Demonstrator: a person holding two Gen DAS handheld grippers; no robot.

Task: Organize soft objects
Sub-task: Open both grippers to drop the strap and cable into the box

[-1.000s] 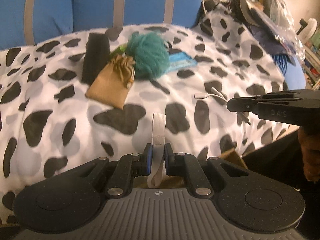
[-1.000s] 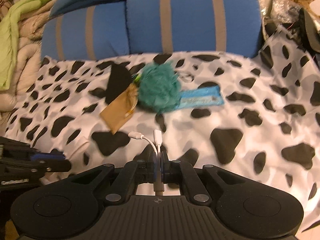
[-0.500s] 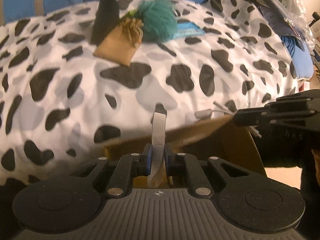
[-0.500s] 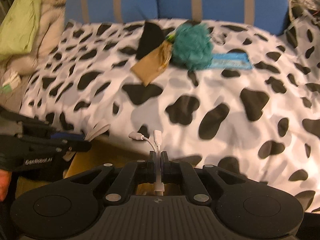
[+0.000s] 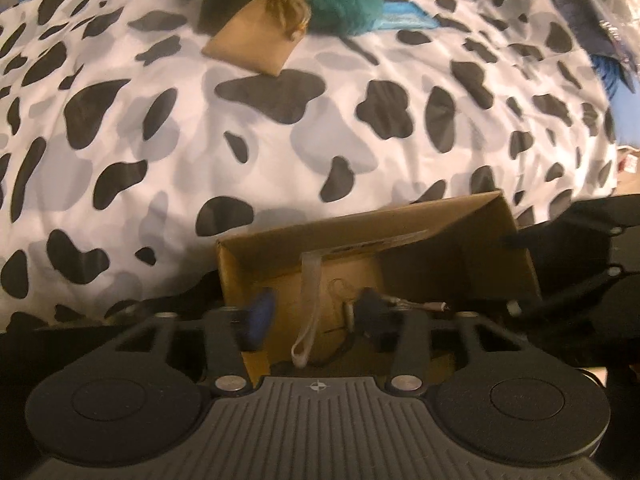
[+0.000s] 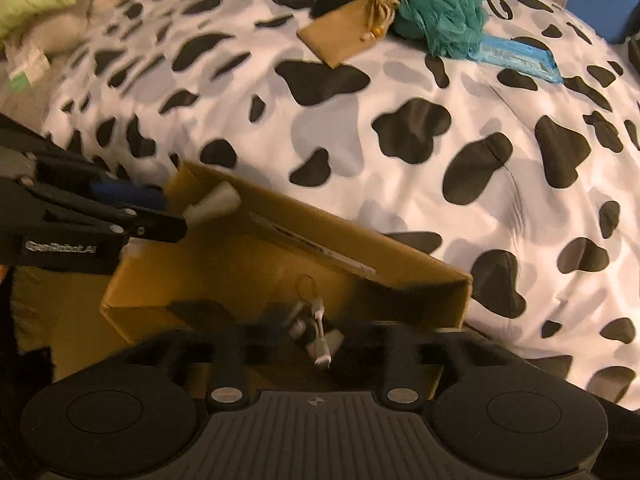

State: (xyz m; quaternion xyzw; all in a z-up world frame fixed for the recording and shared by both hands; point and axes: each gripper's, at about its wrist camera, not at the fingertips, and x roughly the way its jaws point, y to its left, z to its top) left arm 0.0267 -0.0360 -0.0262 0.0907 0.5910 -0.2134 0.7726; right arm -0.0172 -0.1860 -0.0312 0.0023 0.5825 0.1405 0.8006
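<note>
A: Both grippers are held over the cardboard box (image 5: 400, 216) — left gripper (image 5: 316, 316) jaws opening, white strap (image 5: 310, 304) loose between them, no pad seen pressing it.

B: Right gripper (image 6: 304, 336) jaws opening too; the white cable adapter (image 6: 318, 336) is seen dropping free inside the box.

A: Release should be finished fully above the box before either is lifted. The teal pouf (image 6: 440, 8) and tan pouch (image 6: 344, 36) are left on the spotted blanket (image 6: 440, 160).

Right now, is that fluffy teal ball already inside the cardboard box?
No, the fluffy teal ball lies on the spotted blanket, well beyond the cardboard box.
</note>
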